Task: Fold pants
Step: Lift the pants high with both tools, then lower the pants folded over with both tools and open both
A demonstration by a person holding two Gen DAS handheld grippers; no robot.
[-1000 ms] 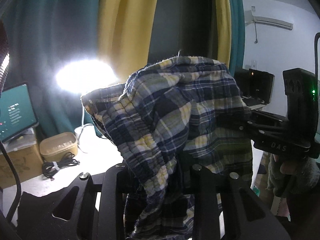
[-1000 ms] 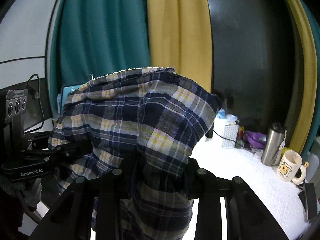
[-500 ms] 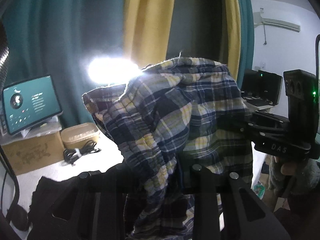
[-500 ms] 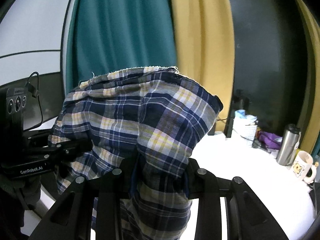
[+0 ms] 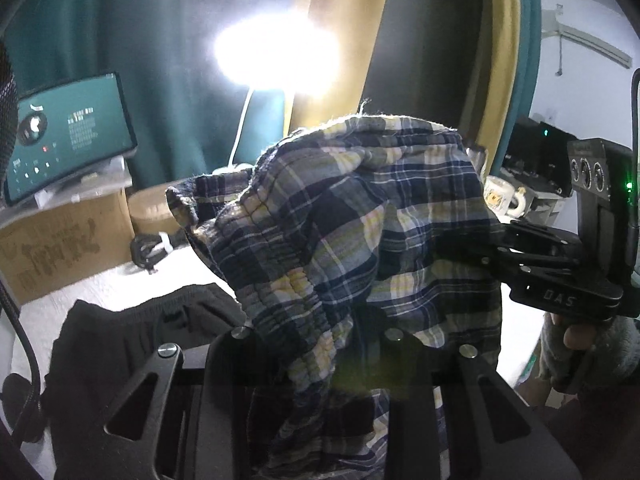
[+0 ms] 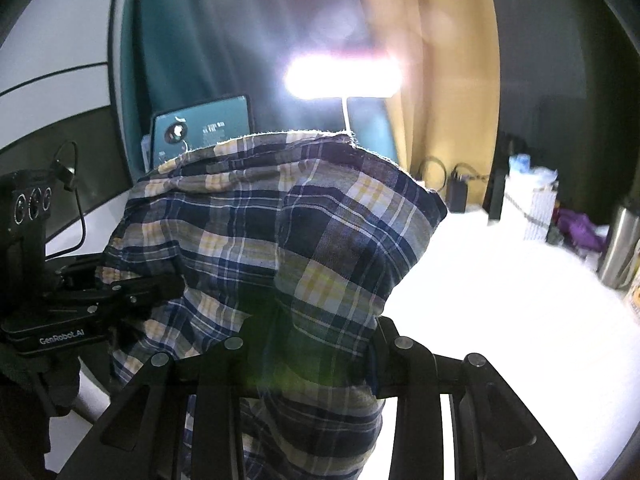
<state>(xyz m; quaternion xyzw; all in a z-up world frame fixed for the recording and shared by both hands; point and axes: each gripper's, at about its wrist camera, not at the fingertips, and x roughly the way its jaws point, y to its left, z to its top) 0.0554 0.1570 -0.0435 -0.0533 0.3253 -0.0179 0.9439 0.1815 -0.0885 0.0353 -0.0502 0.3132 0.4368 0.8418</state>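
- Teal and yellow curtains (image 5: 168, 60) hang behind a white-covered table (image 6: 500, 300), with a glaring lamp (image 5: 276, 52) at 12 o'clock in both views.
- Left gripper (image 5: 320, 344) is clenched on the plaid pants (image 5: 360, 220); the fabric bunches up between its fingers and rises over them, filling the middle of the left wrist view.
- Right gripper (image 6: 316, 340) is likewise clamped on the pants (image 6: 280, 240), the cloth bulging above its fingers and hanging down between them toward 6 o'clock.
- The pants are held up off the table between the two grippers, crumpled, with a gathered elastic waistband running down the left side of the bundle in the left wrist view.
- From the left wrist view, the right gripper (image 5: 460, 252) reaches into the cloth from 3 o'clock, with the person's gloved right hand (image 5: 580, 344) under its body.
- From the right wrist view, the left gripper (image 6: 176, 284) enters the cloth from 9 o'clock.
- A dark garment (image 5: 132, 344) lies on the table at 8 o'clock in the left wrist view.
- Farther out: a tablet (image 5: 68, 136) on a cardboard box (image 5: 60, 248) at 9 o'clock, a round basket (image 5: 152, 208) beside it, a coiled cable (image 5: 154, 246) just in front.
- A mug (image 5: 504, 200) peeks out at 3 o'clock beside the pants.
- At 3 o'clock in the right wrist view stands a steel flask (image 6: 620, 248), near a purple item (image 6: 580, 228).
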